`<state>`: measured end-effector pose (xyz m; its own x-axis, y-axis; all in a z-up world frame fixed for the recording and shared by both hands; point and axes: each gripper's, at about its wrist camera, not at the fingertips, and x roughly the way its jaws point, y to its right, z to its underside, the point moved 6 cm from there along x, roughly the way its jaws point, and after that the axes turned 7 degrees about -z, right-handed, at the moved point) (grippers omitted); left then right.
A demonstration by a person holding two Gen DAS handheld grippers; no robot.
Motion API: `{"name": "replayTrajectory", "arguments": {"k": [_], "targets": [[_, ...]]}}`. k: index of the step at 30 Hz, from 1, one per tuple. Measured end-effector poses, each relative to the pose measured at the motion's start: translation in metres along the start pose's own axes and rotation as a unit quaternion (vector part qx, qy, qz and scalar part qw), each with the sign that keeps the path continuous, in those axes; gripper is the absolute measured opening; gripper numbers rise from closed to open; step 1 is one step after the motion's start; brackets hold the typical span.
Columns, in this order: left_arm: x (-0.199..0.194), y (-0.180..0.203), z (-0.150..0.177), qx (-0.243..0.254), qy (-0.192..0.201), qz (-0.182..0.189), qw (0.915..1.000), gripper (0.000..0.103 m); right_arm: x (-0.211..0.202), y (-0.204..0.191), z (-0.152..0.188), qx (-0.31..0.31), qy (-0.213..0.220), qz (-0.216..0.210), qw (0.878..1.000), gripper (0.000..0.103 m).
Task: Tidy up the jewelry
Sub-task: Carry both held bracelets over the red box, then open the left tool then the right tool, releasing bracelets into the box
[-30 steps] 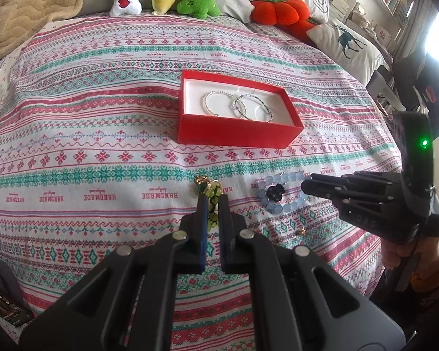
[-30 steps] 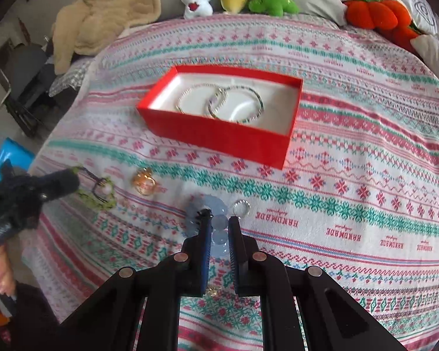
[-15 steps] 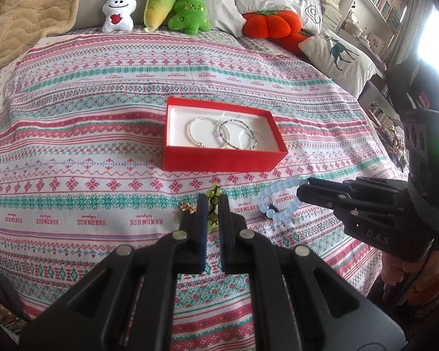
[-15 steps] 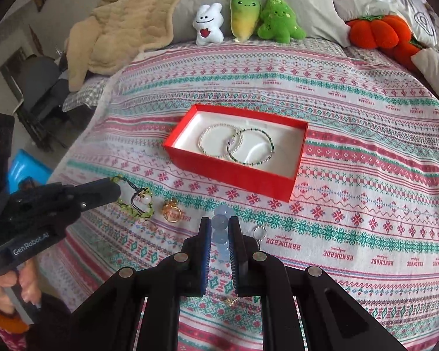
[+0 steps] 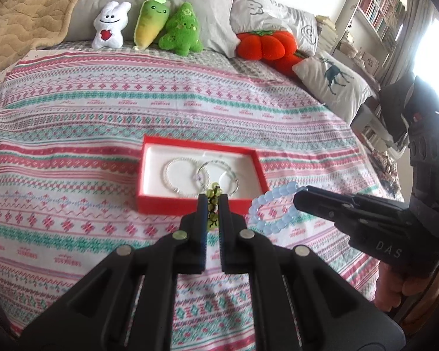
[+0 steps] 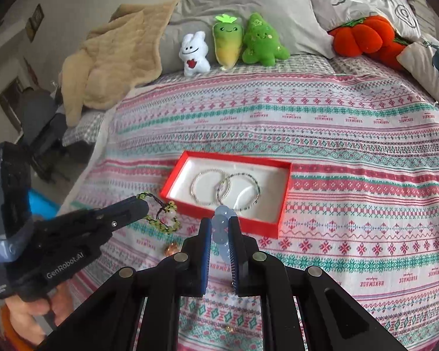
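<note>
Both bracelets now off the bedspread: green bracelet in left tool, blue bracelet in right tool.

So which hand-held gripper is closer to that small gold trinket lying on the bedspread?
Left. The left hand-held gripper hangs just above the gold trinket, holding the green bracelet; the right hand-held gripper, holding the blue bracelet, is farther off.

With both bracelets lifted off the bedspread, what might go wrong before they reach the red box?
1. The left gripper pinches the green beaded bracelet by one short stretch, so the dangling loop could slip out.
2. The light blue bead bracelet hangs from the right gripper close beside it; the two loops could tangle.
3. Dropped into the red box, either could land on the two thin bracelets and knot.
</note>
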<state>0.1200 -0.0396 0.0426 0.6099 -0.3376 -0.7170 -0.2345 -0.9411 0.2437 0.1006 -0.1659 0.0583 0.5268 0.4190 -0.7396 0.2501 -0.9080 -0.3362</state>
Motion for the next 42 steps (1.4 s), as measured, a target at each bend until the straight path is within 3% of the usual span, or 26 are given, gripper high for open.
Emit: {"name": "replayTrajectory", "arguments": {"k": [5,13,17,22,30,42], "targets": [[0.013,0.009,-0.016,-0.017,0.016,0.036,0.9991,0.008,-0.003,0.011,-0.015,0.018,0.021,-0.005,1.0,0.011],[0.056,0.008,-0.022,-0.06,0.001,0.058,0.9965,0.008,0.001,0.023,-0.032,0.018,0.044,-0.001,0.999,0.011],[0.074,-0.009,-0.018,-0.077,-0.015,0.035,0.9963,0.008,0.006,0.029,-0.034,0.019,0.043,0.006,0.999,0.012],[0.083,-0.029,-0.013,-0.065,-0.026,-0.025,0.9972,0.008,0.019,0.027,-0.036,0.015,0.035,0.009,0.999,0.012],[0.086,-0.043,-0.004,-0.06,-0.037,-0.058,0.9958,0.008,0.048,0.004,-0.039,-0.003,0.025,-0.029,0.999,0.012],[0.086,-0.039,-0.004,-0.031,-0.036,-0.085,0.9952,0.008,0.066,0.047,-0.035,0.011,0.004,0.036,0.999,0.012]]}}
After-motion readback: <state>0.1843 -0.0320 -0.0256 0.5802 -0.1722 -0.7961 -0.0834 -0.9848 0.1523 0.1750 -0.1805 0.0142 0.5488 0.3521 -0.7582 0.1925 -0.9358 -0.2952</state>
